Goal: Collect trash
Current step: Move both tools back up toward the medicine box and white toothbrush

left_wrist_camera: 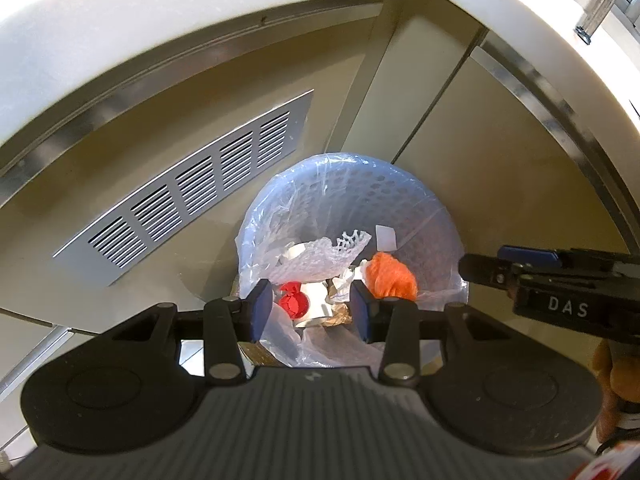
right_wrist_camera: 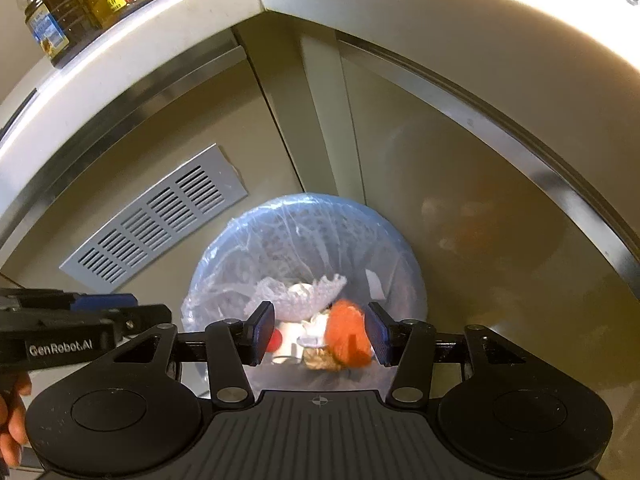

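Orange crumpled wrapper point(right_wrist_camera: 347, 334) lies in the lined waste bin point(left_wrist_camera: 420, 200) among white paper scraps and a red cap point(left_wrist_camera: 294, 302) (the bin sits in a cabinet corner beside a metal vent grille point(left_wrist_camera: 188, 188)). Both tongs hover above it: left tongs point(left_wrist_camera: 308, 310) part-open, empty; right tongs point(right_wrist_camera: 320, 334) parted, gripping nothing.

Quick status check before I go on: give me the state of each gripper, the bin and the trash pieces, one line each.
Left gripper: open, empty, above the bin.
Right gripper: open, nothing pressed between its pads, above the bin.
Round perforated bin with clear plastic liner: open-topped, partly filled.
Crumpled orange wad: inside the bin, apart from both grippers.
Red plastic cap: lying in the bin.
White foam netting: lying in the bin.
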`<state>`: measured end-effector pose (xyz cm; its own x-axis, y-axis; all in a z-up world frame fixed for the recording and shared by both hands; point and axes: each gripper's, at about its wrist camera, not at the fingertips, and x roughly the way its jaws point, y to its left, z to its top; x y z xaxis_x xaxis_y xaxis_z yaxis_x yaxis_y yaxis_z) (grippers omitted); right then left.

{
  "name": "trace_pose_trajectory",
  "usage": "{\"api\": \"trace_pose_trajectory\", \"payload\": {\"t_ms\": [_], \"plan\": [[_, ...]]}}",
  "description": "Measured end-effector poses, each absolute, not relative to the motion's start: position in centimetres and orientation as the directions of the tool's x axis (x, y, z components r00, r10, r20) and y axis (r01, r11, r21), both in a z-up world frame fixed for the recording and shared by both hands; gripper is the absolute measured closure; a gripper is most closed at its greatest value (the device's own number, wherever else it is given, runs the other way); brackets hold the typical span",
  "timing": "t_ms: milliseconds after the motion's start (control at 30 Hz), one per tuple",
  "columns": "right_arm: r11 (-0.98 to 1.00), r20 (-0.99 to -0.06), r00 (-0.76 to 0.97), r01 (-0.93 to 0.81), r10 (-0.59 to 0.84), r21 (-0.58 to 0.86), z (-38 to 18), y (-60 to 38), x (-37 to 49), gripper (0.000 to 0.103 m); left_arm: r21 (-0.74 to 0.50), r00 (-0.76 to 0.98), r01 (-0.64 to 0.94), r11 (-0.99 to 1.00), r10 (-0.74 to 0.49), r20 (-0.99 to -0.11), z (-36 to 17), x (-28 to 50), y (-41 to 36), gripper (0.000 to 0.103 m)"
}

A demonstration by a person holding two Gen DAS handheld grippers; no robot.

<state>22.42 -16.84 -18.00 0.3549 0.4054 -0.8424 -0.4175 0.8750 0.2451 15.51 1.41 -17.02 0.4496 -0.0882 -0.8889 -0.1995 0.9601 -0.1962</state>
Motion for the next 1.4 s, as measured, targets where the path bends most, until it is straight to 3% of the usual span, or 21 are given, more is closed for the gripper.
{"api": "trace_pose_trajectory", "payload": {"t_ms": [433,867,1400], "plan": [[0.877,-0.787,0.454,-0.427,0.419,0.221,-11.7,-17.3,19.7,0.053,-0.232,0.538,-0.115,0.966,-0.136,-0.832,-12.2,14.9,0.9,0.065],[0.896,-0.584,0.687,-0.4,0.432,0.193,-0.8,-18.4,19.3,0.052,-0.288,0.692,0.046,0.957,-0.239,-0.681,-2.8,14.9,0.0,0.065],[0.932,-0.525,0.771,-0.32,0.362,0.172,1.9,-21.5,25.5,0.052,-0.201,0.766,0.098,0.975,-0.203,-0.61,2.3,21.9,2.0,0.064]]}}
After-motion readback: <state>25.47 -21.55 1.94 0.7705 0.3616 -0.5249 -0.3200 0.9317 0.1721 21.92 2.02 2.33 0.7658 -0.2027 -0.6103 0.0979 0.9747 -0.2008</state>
